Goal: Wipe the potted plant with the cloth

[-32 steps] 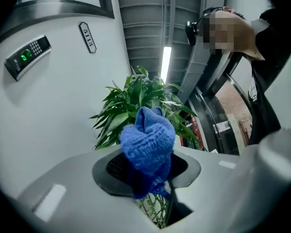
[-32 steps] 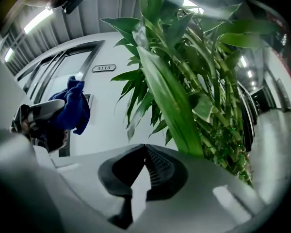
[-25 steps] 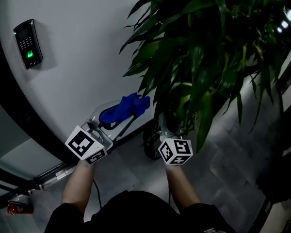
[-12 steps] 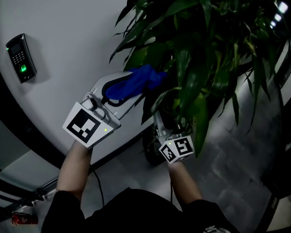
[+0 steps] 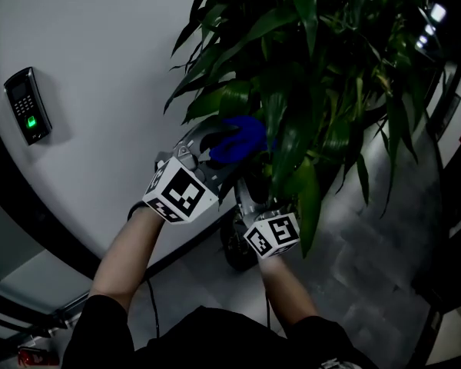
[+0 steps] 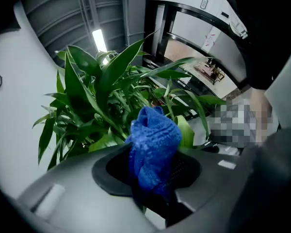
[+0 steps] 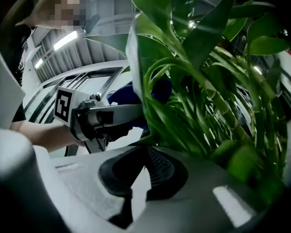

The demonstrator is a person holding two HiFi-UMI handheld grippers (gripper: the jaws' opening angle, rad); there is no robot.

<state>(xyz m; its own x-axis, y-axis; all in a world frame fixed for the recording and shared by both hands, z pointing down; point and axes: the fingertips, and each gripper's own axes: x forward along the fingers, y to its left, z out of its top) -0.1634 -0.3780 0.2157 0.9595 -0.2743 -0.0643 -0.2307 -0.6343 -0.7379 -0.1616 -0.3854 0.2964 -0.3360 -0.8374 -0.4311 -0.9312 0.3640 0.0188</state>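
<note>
The potted plant [image 5: 323,91] spreads long dark green leaves over the upper right of the head view; its dark pot [image 5: 232,244] shows low between my arms. My left gripper [image 5: 229,151] is shut on a bunched blue cloth [image 5: 240,135], which is pressed in among the lower leaves. In the left gripper view the cloth [image 6: 153,147] sticks up from between the jaws, in front of the plant [image 6: 99,89]. My right gripper [image 5: 253,193] reaches up under the foliage. In the right gripper view its jaws [image 7: 137,176] are closed on the base of a broad leaf [image 7: 136,72].
A curved white wall [image 5: 100,68] stands behind the plant, with a small keypad reader [image 5: 26,106] on it. Grey floor tiles [image 5: 353,252] lie to the right. The left gripper [image 7: 94,118] shows in the right gripper view, just left of the held leaf.
My left gripper has carried the blue cloth rightwards into the lower leaves. The right gripper has stayed almost in place under the plant.
</note>
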